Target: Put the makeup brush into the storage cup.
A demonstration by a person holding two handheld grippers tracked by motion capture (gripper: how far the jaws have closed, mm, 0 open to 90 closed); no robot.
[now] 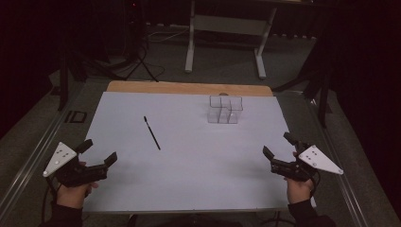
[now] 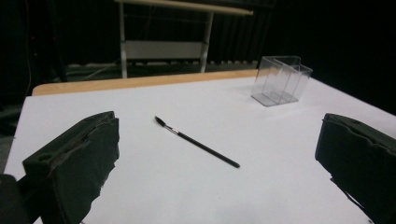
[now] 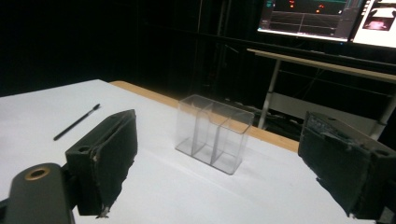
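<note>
While brush (image 1: 152,133) lies flat on white table cover (image 1: 189,179), left of centre, nothing yet begun — no contact. Clear compartment holder (image 1: 225,109) stands upright toward far edge, well apart from brush, seemingly empty, though dim light makes that hard to confirm. Left gripper (image 1: 100,155) near front-left corner, jaws apart, holding nothing. Right gripper (image 1: 279,145) near front-right corner, jaws likewise apart. Left to do, likely: reach, grasp brush, carry to holder — all of it.
</note>
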